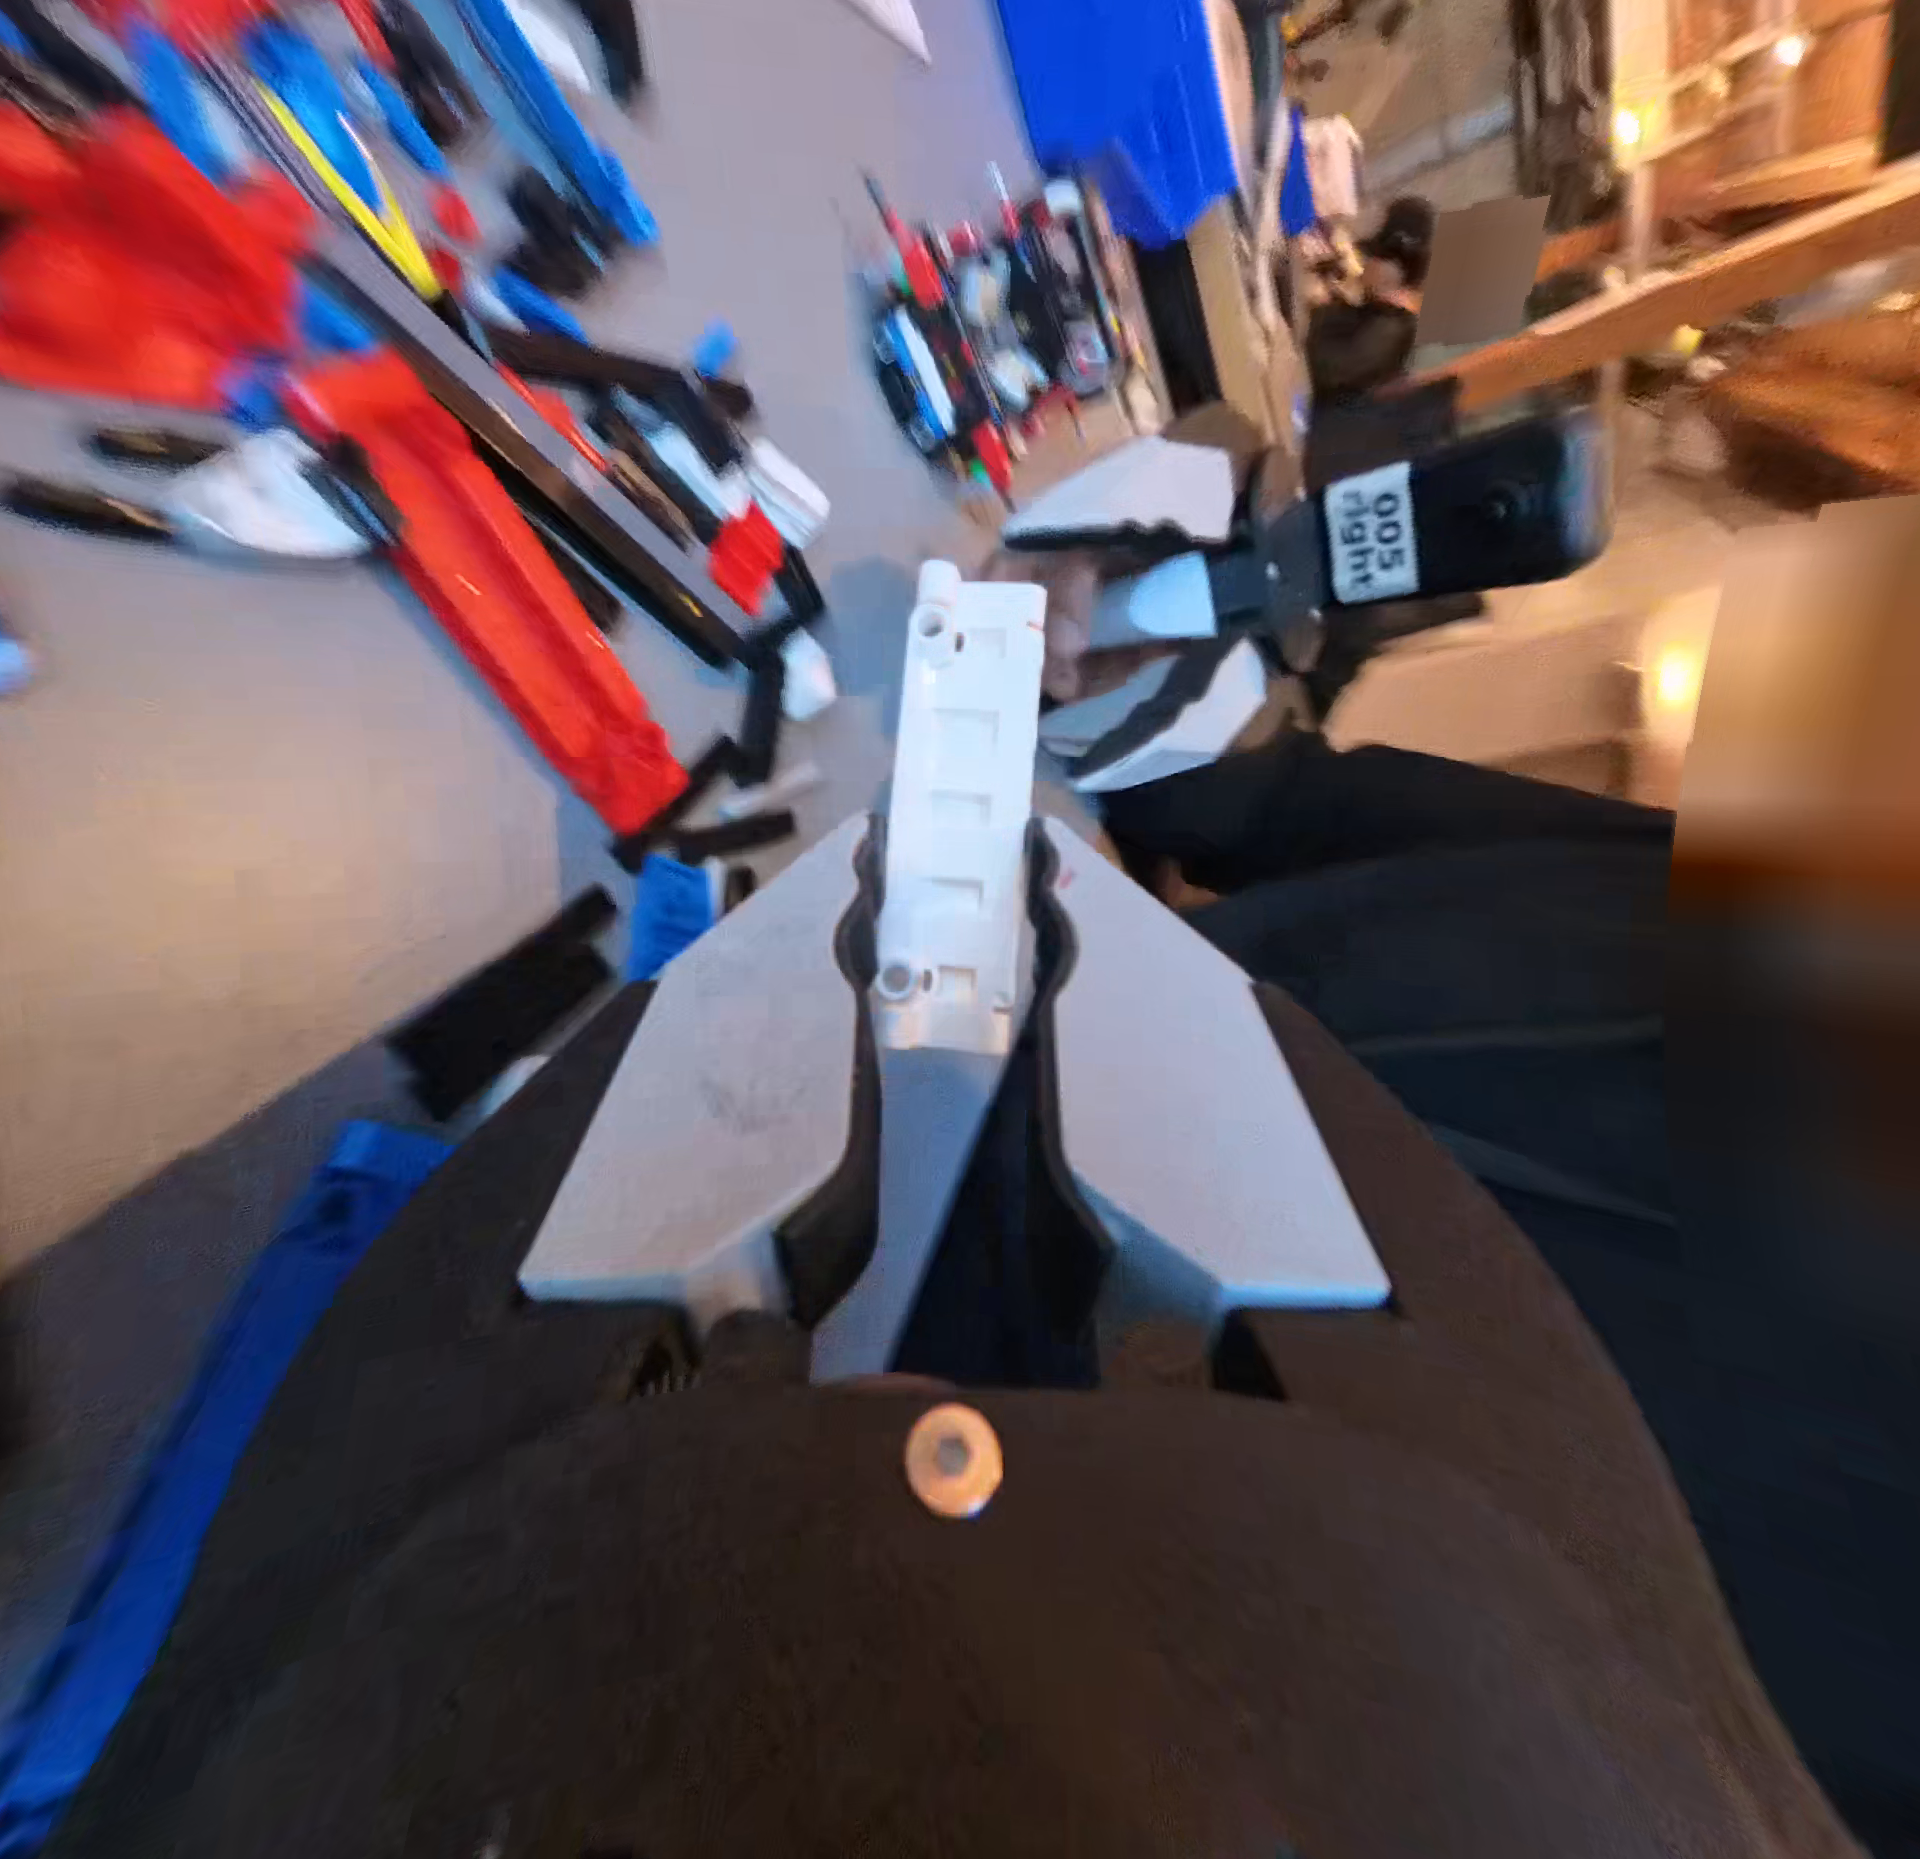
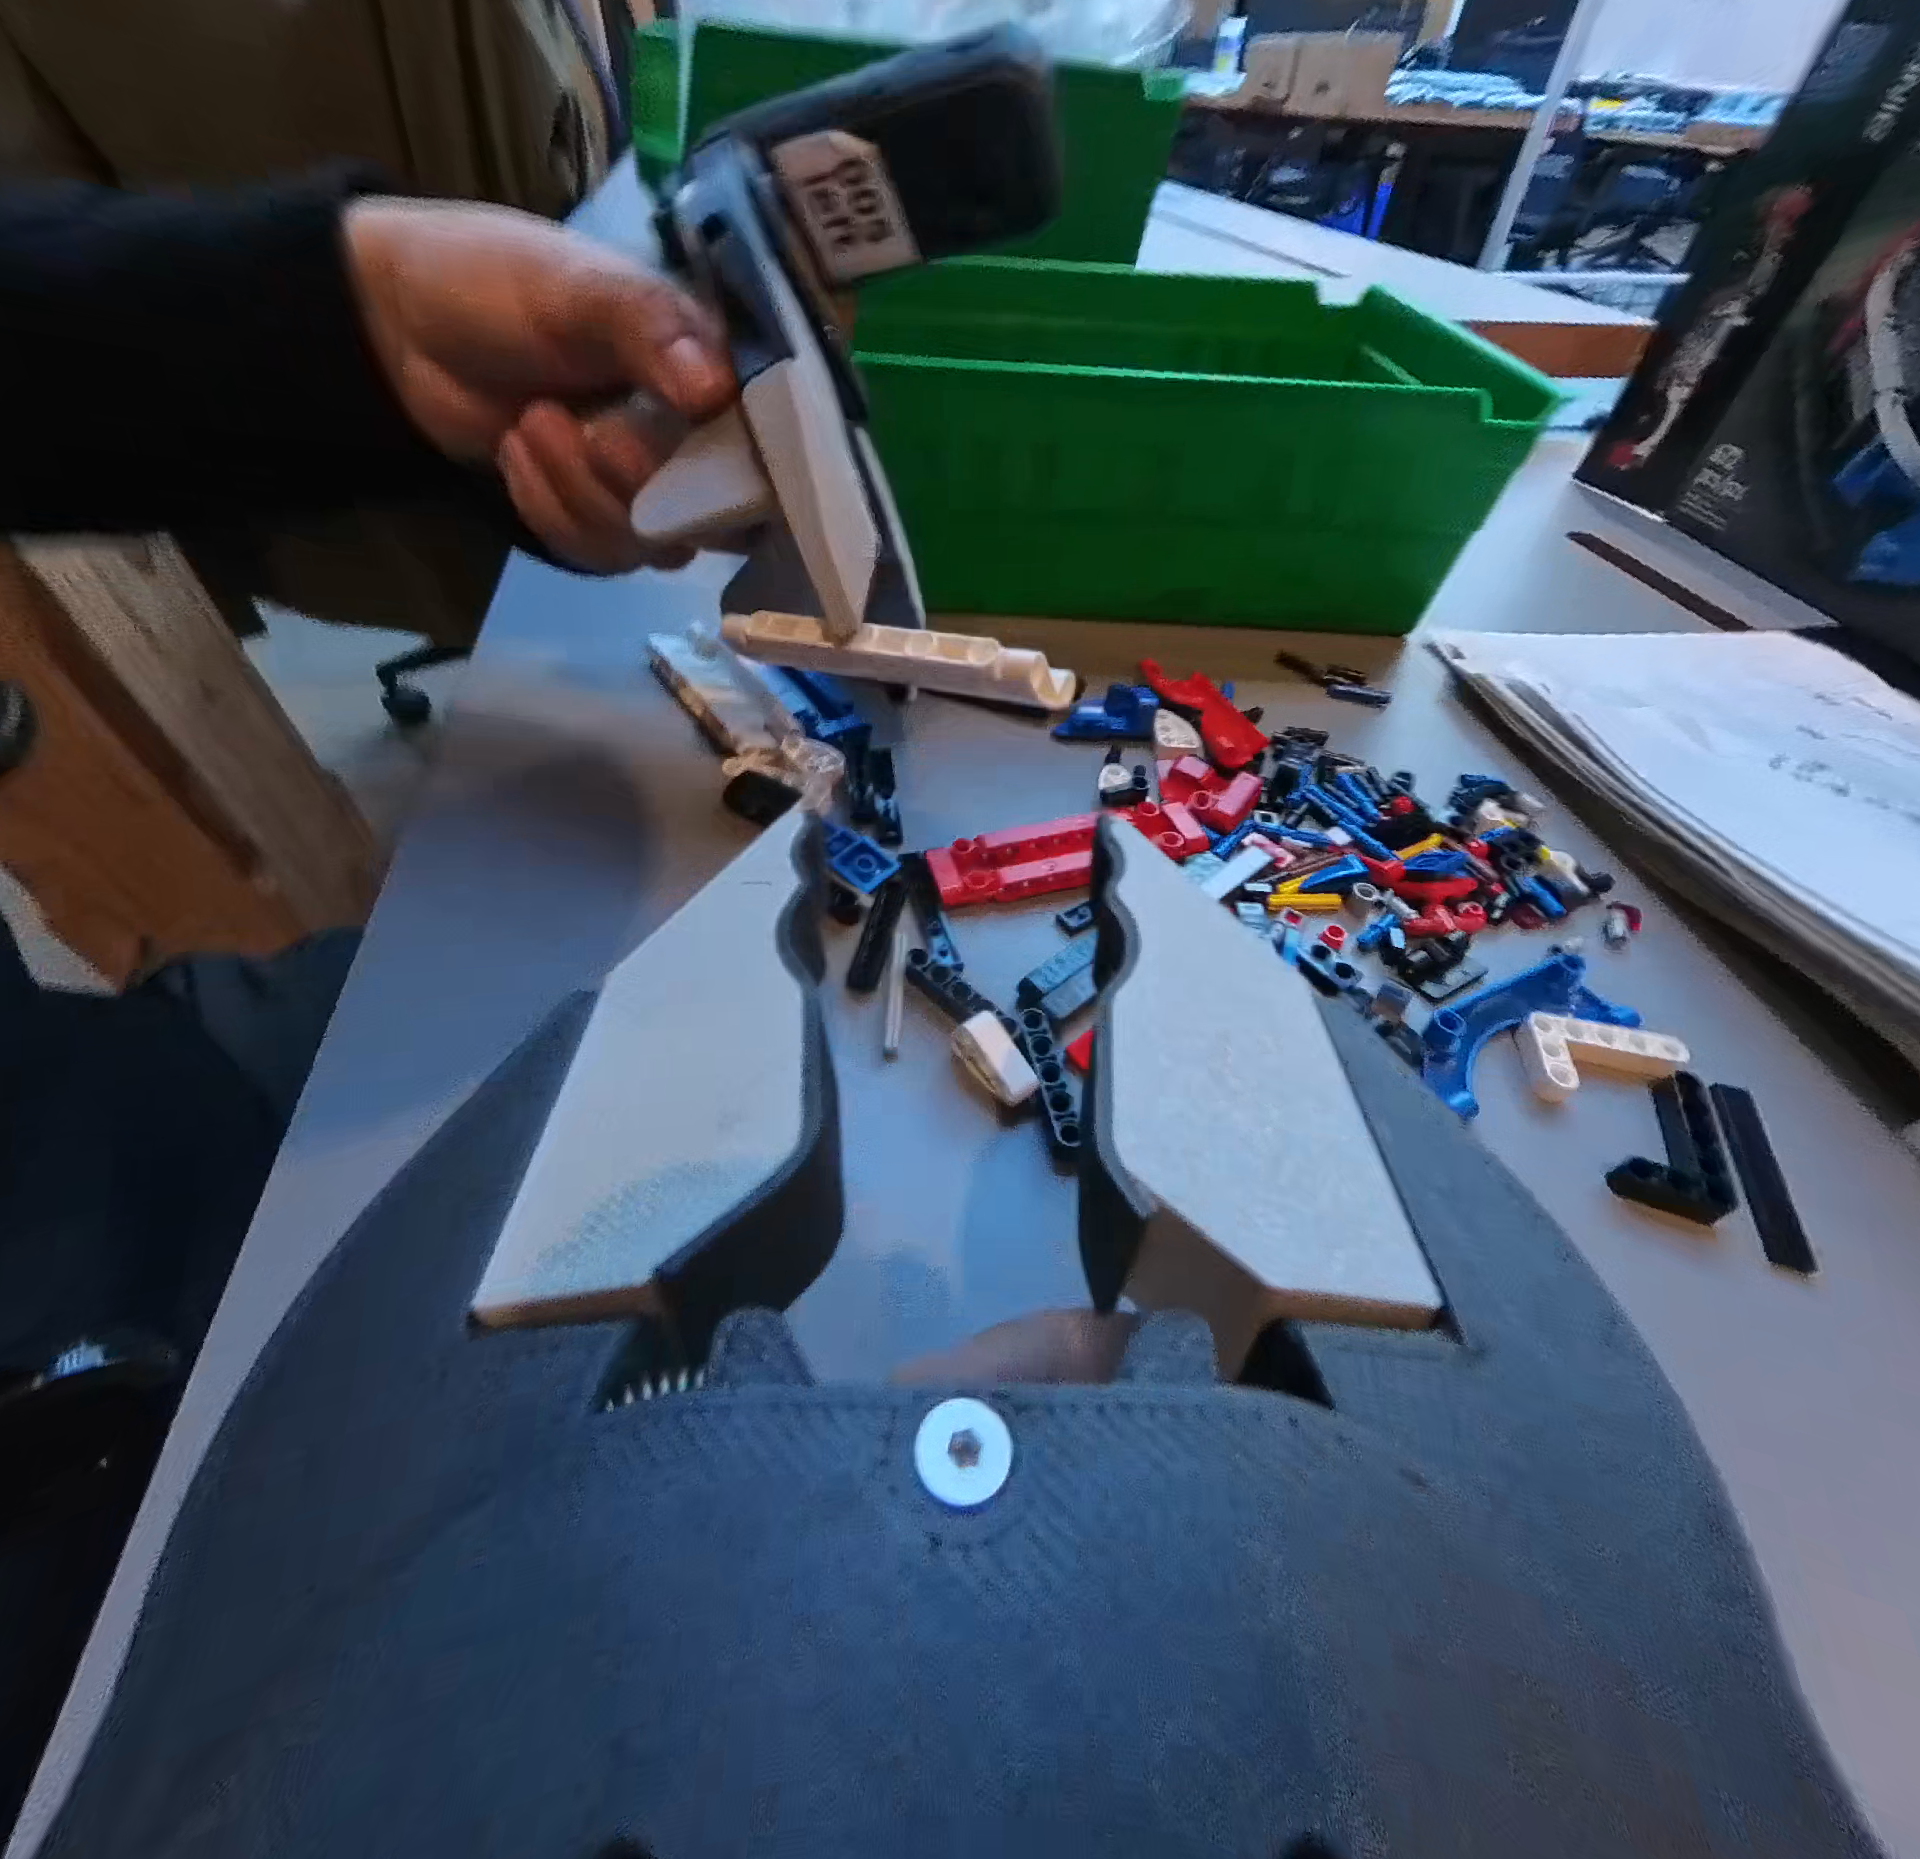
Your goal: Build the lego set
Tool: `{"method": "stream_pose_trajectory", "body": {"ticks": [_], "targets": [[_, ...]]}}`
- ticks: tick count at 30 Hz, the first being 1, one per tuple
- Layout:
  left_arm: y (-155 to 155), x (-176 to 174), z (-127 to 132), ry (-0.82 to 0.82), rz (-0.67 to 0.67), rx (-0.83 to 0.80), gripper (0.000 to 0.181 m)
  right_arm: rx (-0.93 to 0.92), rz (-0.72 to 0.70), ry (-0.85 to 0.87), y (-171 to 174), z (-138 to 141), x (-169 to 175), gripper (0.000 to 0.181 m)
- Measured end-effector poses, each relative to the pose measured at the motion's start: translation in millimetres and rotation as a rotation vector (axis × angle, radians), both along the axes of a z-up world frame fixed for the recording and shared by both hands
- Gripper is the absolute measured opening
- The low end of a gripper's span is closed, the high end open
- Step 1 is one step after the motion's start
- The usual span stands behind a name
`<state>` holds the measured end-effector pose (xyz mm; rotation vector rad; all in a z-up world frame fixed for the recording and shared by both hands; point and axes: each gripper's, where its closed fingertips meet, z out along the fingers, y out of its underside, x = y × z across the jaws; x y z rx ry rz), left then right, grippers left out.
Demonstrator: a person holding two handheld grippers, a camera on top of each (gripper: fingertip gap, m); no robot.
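White plastic, in the form of a long lego panel (image 1: 961, 801), is pinched between the fingers of the left gripper (image 1: 951, 874) at the centre of the left wrist view; in the right wrist view the same panel (image 2: 904, 656) is seen held clear of the grey worktop (image 2: 582, 822), left of centre, before a green bin (image 2: 1195, 479). The right gripper (image 2: 951, 874) is spread with nothing between its fingers, above the loose pile of red, blue and black pieces (image 2: 1351, 864) at centre right. A part-fetching step is judged to be in hand. A mating piece must next be selected from the pile, grasped and aligned with the held panel.
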<state>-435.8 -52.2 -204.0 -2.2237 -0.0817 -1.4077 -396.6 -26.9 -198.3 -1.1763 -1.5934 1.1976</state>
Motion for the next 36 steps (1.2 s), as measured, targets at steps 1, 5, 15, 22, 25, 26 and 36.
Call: {"method": "stream_pose_trajectory", "body": {"ticks": [1, 5, 15, 22, 25, 26, 36], "targets": [[-7.0, 9.7, -1.4, -0.05, -0.06, -0.052, 0.025, 0.057, 0.03, -0.014, -8.3, -1.8, 0.1, 0.055], [-27.3, 45.7, 2.7, -0.179, -0.264, -0.203, 0.024, 0.379, 0.061, -0.023, -23.7, -5.6, -1.1, 0.063], [-9.5, 36.1, 11.9, 0.005, -0.28, -0.092, 0.035, -0.016, 0.142, -0.168, -16.2, -3.7, 9.5, 0.006], [0.2, -24.3, 24.6, 0.691, -0.158, 0.372, 0.039, -0.759, 0.26, -0.357, -3.0, 17.0, 25.0, 0.006], [-4.3, -4.5, 19.5, 0.79, -0.236, 0.504, 0.047, -0.929, 0.312, -0.405, -5.2, 22.9, 29.3, 0.006], [-3.6, 0.6, 16.4, 0.845, -0.255, 0.545, 0.05, -0.975, 0.326, -0.419, -6.2, 24.6, 30.1, 0.006], [23.4, 8.0, 4.4, 1.181, -0.167, 0.821, 0.047, -0.978, 0.307, -0.386, 0.4, 46.3, 22.9, 0.006]]}}
